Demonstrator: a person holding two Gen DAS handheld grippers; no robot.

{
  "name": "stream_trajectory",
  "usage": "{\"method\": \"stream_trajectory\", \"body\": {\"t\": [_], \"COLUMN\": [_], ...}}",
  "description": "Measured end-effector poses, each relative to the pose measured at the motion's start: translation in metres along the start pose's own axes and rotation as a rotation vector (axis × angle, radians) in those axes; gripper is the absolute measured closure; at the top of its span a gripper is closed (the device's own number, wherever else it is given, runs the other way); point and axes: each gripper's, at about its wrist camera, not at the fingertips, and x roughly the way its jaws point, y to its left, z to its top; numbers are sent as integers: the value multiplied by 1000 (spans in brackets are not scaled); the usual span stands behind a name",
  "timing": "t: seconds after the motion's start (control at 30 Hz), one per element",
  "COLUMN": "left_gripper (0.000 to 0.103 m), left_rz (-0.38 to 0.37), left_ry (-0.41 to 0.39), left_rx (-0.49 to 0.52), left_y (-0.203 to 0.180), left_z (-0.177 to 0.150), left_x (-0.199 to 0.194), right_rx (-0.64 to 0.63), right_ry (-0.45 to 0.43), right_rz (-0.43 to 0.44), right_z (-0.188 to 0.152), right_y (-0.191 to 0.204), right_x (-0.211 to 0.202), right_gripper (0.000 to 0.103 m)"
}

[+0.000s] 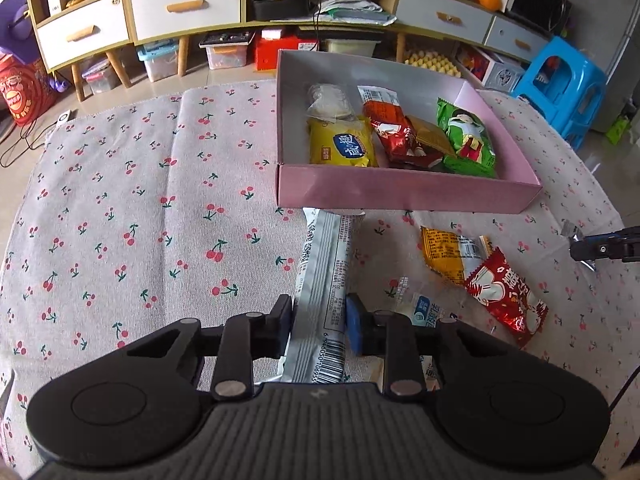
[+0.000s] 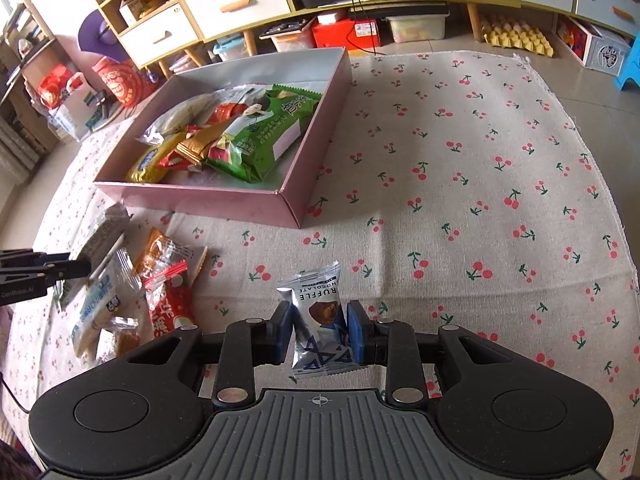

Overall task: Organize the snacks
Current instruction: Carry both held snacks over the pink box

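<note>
A long silver-white snack packet (image 1: 326, 264) lies lengthwise between the fingers of my left gripper (image 1: 319, 322), and both pads press its sides. In front of it stands the pink box (image 1: 400, 196), holding yellow, red, gold and green packets. An orange packet (image 1: 448, 254), a red packet (image 1: 504, 300) and a clear blue-white one (image 1: 424, 308) lie loose to the right. My right gripper (image 2: 319, 330) is shut on a small silver chocolate truffle packet (image 2: 316, 304), to the right of the loose pile (image 2: 168, 304) and nearer than the pink box (image 2: 200, 200).
A cherry-print cloth (image 2: 480, 160) covers the surface, with bare cloth right of the box. Beyond its far edge are a low cabinet with drawers (image 1: 172, 8), storage bins on the floor (image 1: 224, 52) and a blue plastic stool (image 1: 560, 84).
</note>
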Motion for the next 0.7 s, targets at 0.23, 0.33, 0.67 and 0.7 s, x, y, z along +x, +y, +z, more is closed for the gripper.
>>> {"method": "stream_trajectory", "body": {"t": [0.23,0.33,0.67,0.7], "left_gripper": [78,78,78,78], "left_rz": [-5,-25,-114,-119], "left_ry": [12,-15,-98,-109], "left_rx": [-54,-71,-137,-141], "left_y": [2,1,-11,-12], "left_z": [0,2,10,12], "left_x": [3,-6,-29,-30], "right_rx": [70,82,197,209], "right_ry": [-25,-32,-74,-82], "right_rz": [28,39,92,101], "right_z": [13,17,36,39], "right_y": [5,8,4,4], "right_x": [-3,-5,-3,-3], "right_gripper": [76,76,76,76]}}
